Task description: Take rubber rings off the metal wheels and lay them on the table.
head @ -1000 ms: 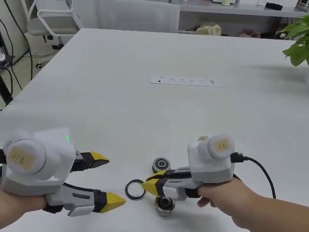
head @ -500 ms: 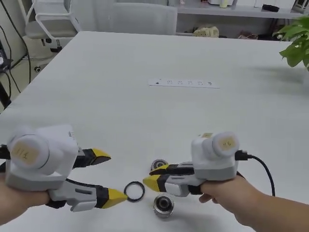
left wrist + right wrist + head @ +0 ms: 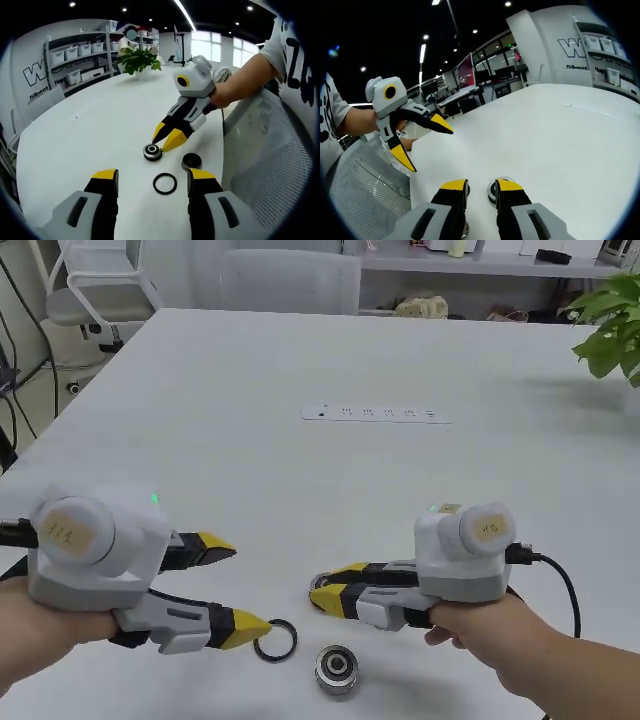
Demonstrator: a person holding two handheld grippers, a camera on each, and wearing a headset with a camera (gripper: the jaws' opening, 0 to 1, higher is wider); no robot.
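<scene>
L gripper (image 3: 232, 585): jaws spread wide, nothing in them. Its lower tip sits just beside the loose rubber ring (image 3: 275, 640), on the ring's left. Whether it touches can't be told.

R gripper (image 3: 328, 588): to the ring's right and a bit beyond it. Jaws nearly together, only a thin gap, nothing clamped as far as visible.

In the left gripper view, R's tips are right at a wheel w/ a dark band round its rim (image 3: 152, 151), beyond the ring. That band is prob. a ring not yet pulled. A second wheel (image 3: 337, 668) lies just right of the ring, on the person's side. It looks bare metal, so likely done. All of this rests on the white table (image 3: 300, 480), w/ a power strip (image 3: 375, 413) well beyond the ring.

Risks:
- R's gap looks too thin to span the banded wheel, so pushing in as-is could shove or roll it off toward the ring.
- If L doesn't pin the wheel, it may skid when the band is tugged.
- A stretched band could snap back or flick away.
- L's lower tip could knock the laid ring.

Writing:
- A big "W" on the wall (image 3: 35, 75), w/ a smaller word under it, poss. "Different".
- Pale stickers on both gripper boxes, marks unreadable.
- Black letters on the shirt (image 3: 295, 45), cut off.
</scene>
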